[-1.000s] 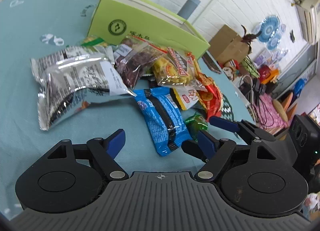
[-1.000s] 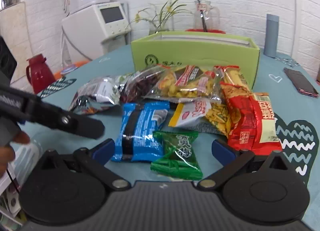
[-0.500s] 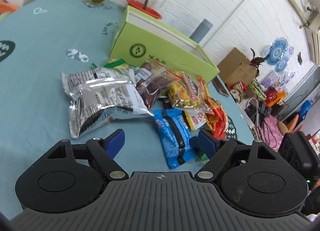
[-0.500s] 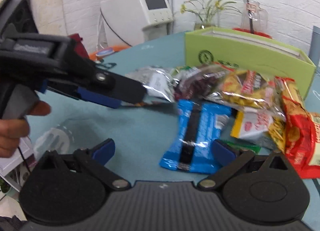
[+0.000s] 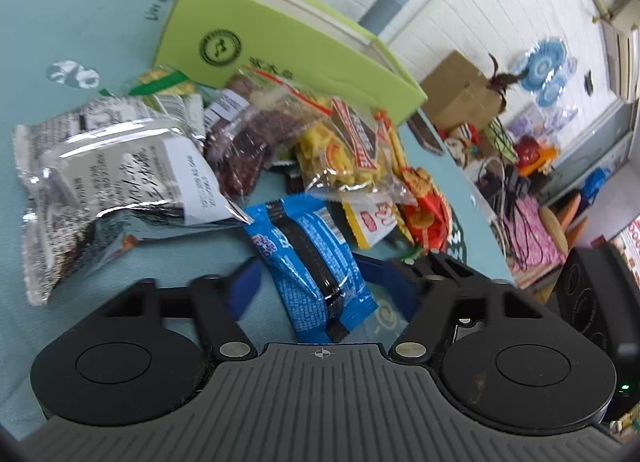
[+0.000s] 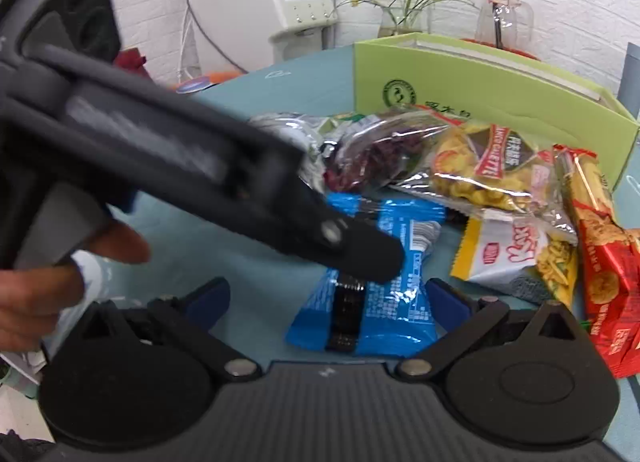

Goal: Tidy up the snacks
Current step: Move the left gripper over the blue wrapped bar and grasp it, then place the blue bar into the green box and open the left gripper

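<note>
While the snacks lie loose on the teal tablecloth point(image 5: 80, 14), the step in hand looks like the first pick: at the left of the left wrist view sits a silver foil bag point(image 5: 112, 166), untouched, and just right of it, bottom centre, the blue biscuit packet point(image 5: 308, 258) runs lengthways between the fingers of the left gripper point(image 5: 322, 288). Those jaws have just been closing with the packet between them, yet a strip of cloth shows beside the left pad, so I judge they are not biting yet. Over in the right wrist view, a hand point(image 6: 40, 282) at the left edge carries that same tool across the frame, its dark finger lying over the packet, and the right gripper point(image 6: 326, 298) hangs with fingers wide apart, nothing pinched, the packet's near end between them. Next move, as I read it: finish the squeeze on the packet's flanks, lift clear of the foil bag's corner, and carry it up-frame to the green box point(image 5: 280, 42). Hard to make out: motion blur smears the left fingertips, the box's inside is hidden behind its wall, and at the right the red snack bag point(image 6: 604, 274) is cut by the frame edge.
</note>
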Action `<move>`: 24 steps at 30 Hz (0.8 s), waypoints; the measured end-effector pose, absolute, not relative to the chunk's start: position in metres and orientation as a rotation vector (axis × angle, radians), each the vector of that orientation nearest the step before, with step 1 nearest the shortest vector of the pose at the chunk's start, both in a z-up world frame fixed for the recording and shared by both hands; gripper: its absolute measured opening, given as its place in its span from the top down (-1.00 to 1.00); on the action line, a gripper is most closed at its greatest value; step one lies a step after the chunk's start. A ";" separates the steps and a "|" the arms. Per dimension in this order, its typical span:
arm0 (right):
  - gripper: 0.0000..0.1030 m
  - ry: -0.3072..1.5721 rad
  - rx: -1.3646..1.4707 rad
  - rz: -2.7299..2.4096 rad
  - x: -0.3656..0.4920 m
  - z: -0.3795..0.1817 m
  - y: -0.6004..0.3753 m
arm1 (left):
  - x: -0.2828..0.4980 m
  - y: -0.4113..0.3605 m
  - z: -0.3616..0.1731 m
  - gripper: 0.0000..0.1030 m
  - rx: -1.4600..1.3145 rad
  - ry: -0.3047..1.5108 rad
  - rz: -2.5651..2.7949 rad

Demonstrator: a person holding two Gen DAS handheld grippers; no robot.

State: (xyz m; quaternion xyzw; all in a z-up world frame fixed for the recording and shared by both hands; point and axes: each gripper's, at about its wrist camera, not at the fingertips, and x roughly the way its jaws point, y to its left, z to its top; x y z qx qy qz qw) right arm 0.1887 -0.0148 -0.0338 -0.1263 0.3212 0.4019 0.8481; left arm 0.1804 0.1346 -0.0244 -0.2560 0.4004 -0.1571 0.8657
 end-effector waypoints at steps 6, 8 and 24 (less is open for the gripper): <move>-0.99 0.675 -0.230 0.856 0.164 -0.032 -0.022 | 0.165 0.124 -0.025 0.62 -0.455 0.859 -0.308; -0.99 0.678 -0.214 0.858 0.155 -0.033 -0.025 | 0.155 0.121 -0.024 0.62 -0.434 0.861 -0.306; -0.89 0.626 -0.223 0.768 0.145 -0.042 -0.033 | 0.135 0.118 -0.026 0.71 -0.401 0.853 -0.330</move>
